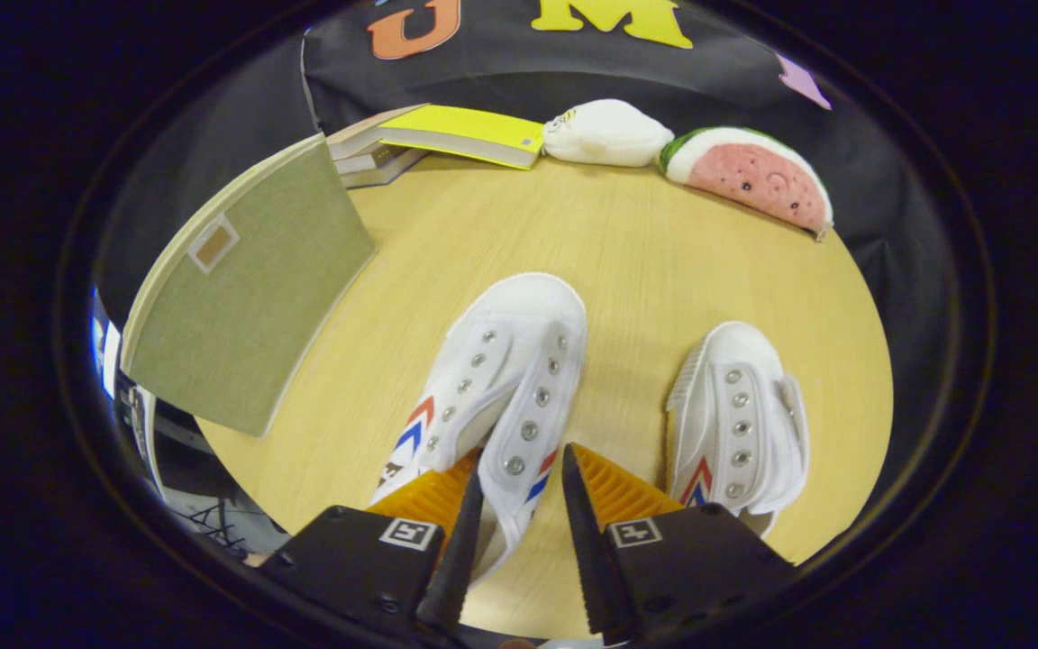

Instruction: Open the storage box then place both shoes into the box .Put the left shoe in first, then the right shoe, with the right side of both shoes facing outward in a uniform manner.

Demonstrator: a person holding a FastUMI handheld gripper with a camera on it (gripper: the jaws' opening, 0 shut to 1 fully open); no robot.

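Observation:
Two white canvas shoes with red and blue stripes lie on the wooden table (645,243), toes pointing away from me. My gripper (521,460) is shut on the left shoe (519,324). One finger sits inside the shoe's opening and the other outside, and they pinch its right eyelet side between them. The shoe rests on the table. To the right of my fingers the right shoe (735,406) lies free. Left of the shoes stands the olive-green storage box (249,288), its broad green face with a small label patch turned toward me. I cannot tell whether it is open.
At the back of the table lie stacked books, the top one with a yellow cover (460,133). Beside them sit a white plush (607,133) and a watermelon-slice plush (753,176). Bare tabletop stretches between the shoes and these things.

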